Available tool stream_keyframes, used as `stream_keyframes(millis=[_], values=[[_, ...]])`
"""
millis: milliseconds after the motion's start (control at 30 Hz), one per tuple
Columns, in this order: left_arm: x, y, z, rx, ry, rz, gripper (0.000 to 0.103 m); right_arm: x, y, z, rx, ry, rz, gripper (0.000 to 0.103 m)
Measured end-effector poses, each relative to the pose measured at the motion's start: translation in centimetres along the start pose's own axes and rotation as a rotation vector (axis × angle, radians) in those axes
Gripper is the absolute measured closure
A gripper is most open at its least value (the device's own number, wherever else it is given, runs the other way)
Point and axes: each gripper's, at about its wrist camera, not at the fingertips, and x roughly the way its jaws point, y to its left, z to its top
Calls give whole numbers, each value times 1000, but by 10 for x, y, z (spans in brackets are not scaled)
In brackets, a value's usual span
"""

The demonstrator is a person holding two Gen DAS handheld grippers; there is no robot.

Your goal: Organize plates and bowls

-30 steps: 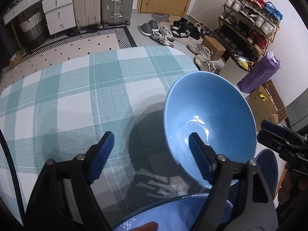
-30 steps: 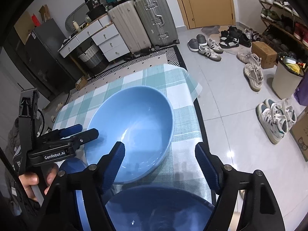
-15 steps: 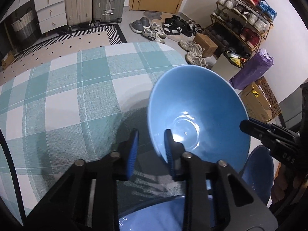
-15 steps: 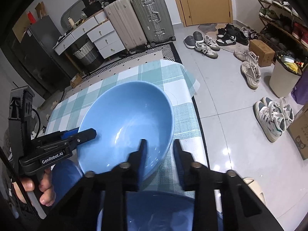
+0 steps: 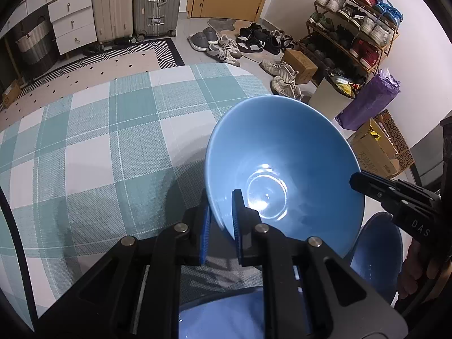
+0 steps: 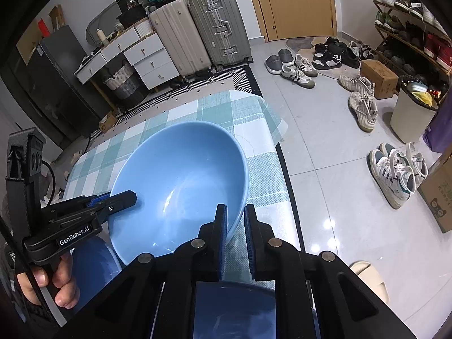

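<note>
A large light blue bowl (image 5: 282,175) (image 6: 175,186) is over the right end of the table with the teal checked cloth (image 5: 99,141) (image 6: 254,113). My left gripper (image 5: 221,206) is shut on the bowl's near-left rim, one pad inside and one outside. My right gripper (image 6: 236,214) is shut on the opposite rim in the same way. Each gripper also shows in the other's view, the right gripper (image 5: 358,180) and the left gripper (image 6: 124,197). Whether the bowl's base touches the cloth is hidden. A smaller, darker blue bowl (image 5: 375,254) (image 6: 90,265) sits beside it.
Another blue dish (image 5: 220,316) (image 6: 234,310) lies right under the grippers. The table's right edge (image 6: 279,169) drops to a tiled floor with shoes (image 6: 395,175), a white bin (image 6: 412,115) and a shoe rack (image 5: 353,28). Suitcases (image 5: 135,2) and drawers stand beyond.
Both grippers went from wide open around the bowl's rim to shut on it. The bowl has barely shifted in view.
</note>
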Motion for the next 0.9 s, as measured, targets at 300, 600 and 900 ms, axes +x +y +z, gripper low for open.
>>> stream_keyframes(millis=[300,600,900], values=[[-14,-5,2,17,-36,6,92,-8,0,2,1,-24,-3,90],[-45,-16,1,32,-88,0,92,-36,5,1,-7,-79,-5,90],[-96,-31,-6,45,-142,-9,92,-78,10,-6,-22,-131,-1,90]])
